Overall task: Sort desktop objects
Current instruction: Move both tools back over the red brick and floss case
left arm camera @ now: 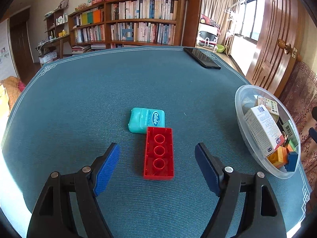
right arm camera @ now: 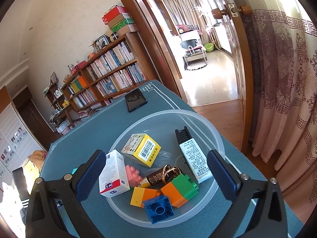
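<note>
So the left tool (left arm camera: 157,158) is hanging over the middle of the tabletop (left arm camera: 79,103) with its jaws spread fairly wide and nothing in them. The red brick (left arm camera: 158,153) is lying right between the blue pads, studs down, hollow underside facing up, so you're looking at three round tubes inside. Its far end is touching or just about touching the teal floss box (left arm camera: 146,120), which is sitting a bit further toward the far edge.

I'm guessing the brick is the next pick. It's hard plastic, light and stiff, so no worries about crushing it, but the walls are smooth and could slip a little. I'd be pinching it across the two long sides, around the middle, staying clear of the floss box.

The right tool (right arm camera: 156,170) is hovering over the clear bowl (right arm camera: 214,132) at the right edge, jaws about as wide as they go and empty. The bowl is already holding bricks, a few small cartons and a blue brick (right arm camera: 158,209) near the front.
</note>
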Available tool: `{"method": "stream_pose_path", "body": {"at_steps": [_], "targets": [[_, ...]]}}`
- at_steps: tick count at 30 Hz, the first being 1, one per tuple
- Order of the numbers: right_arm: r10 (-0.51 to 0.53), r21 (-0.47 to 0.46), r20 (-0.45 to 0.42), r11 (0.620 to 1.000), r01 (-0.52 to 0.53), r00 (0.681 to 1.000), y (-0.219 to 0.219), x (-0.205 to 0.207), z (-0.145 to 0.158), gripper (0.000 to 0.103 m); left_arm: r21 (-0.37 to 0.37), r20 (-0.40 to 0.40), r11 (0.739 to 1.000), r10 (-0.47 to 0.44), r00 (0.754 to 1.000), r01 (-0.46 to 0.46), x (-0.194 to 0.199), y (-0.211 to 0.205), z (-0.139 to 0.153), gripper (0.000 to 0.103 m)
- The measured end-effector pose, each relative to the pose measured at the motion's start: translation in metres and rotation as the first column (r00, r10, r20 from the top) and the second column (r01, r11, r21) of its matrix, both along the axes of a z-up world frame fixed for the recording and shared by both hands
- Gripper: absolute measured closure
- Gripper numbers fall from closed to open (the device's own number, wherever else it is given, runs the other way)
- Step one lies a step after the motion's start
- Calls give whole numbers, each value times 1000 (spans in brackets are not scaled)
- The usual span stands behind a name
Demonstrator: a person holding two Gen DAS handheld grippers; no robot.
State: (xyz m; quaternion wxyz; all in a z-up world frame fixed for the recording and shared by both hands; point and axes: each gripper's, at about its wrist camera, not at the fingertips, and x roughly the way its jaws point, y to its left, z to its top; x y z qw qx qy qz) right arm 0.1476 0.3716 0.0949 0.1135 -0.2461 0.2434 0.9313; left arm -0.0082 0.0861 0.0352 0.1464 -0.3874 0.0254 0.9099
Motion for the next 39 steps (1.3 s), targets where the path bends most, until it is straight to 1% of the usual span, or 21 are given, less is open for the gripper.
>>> {"method": "stream_pose_path", "body": {"at_steps": [6,11,13,15,17,19,21,22,26,33,39], "targets": [[11,3,0,1000,-11,1000,-2,1,-1,1,-28,36,999,18,999,-17,-10,0,-13,22],[31,32,2,999,-31,1000,-9,1,0,1,-110,61,992,69,996,-62,-21,1,-25,22],[36,60,-1,998,-36,999,-14,2,2,1,-100,53,993,65,996,-60,-21,0,-26,22],[48,89,-5,995,-47,999,-20,2,4,1,-109,47,992,62,997,-56,-21,1,-27,22],[63,111,-6,992,-62,998,-28,1,7,1,-121,34,991,68,997,-64,-20,2,-29,17],[82,129,-6,988,-80,997,-35,1,8,1,-116,47,990,87,995,-81,-23,-1,-30,8],[100,144,-6,985,-98,995,-41,1,9,1,-108,62,989,104,993,-97,-26,-4,-31,2],[109,149,-6,983,-107,994,-44,1,10,1,-108,63,989,106,992,-99,-26,-5,-32,0],[136,154,-6,979,-134,991,-53,0,10,1,-125,54,986,121,991,-114,-22,-2,-34,0],[164,150,16,975,-164,986,-64,-2,3,1,-120,59,986,122,991,-114,-23,-5,-33,0],[201,165,28,965,-202,979,-79,-3,0,1,-119,62,988,110,992,-102,-25,-5,-31,0]]}}
